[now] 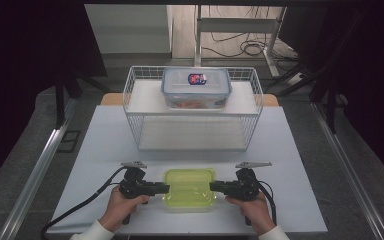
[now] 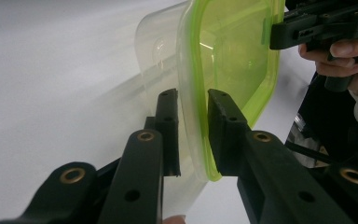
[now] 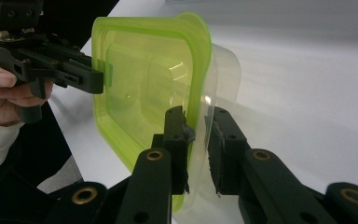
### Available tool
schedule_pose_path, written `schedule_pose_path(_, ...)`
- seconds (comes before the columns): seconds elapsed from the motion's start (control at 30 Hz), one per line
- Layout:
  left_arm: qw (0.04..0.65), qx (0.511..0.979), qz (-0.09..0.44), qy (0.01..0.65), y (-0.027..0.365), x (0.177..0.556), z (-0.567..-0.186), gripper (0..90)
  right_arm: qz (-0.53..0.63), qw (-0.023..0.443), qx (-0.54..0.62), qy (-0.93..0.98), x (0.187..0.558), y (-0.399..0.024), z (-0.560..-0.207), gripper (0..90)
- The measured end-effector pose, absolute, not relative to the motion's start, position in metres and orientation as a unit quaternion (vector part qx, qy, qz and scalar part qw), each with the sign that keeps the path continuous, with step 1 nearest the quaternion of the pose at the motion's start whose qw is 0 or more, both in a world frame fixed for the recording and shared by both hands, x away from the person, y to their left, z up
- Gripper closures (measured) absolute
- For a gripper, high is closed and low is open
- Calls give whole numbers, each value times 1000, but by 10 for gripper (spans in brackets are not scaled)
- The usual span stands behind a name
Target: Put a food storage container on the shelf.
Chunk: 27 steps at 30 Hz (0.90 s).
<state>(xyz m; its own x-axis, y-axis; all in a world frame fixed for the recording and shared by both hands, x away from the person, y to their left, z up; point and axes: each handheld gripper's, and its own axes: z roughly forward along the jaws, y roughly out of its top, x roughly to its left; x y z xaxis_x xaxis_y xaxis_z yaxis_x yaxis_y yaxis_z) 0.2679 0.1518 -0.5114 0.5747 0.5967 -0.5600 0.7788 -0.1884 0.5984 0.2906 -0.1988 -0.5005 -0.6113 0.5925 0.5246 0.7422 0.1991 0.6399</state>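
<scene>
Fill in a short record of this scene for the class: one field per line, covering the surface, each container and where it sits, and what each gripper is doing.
surface: white table
near container: clear tub with green lid, on the table between the two grippers
left gripper: jaws either side of the lid's left rim, a little apart
right gripper: jaws either side of the lid's right rim, a little apart
far container: clear box with blue-rimmed lid, on the upper shelf of the white wire rack
rack's lower shelf: bare
</scene>
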Motion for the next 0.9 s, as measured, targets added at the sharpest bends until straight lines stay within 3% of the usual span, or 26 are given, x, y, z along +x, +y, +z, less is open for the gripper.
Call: schedule_pose_path(0.9, 483, 765, -67, 421, 159, 258, -486, 785, -478, 24, -391, -786, 280, -194, -476, 793)
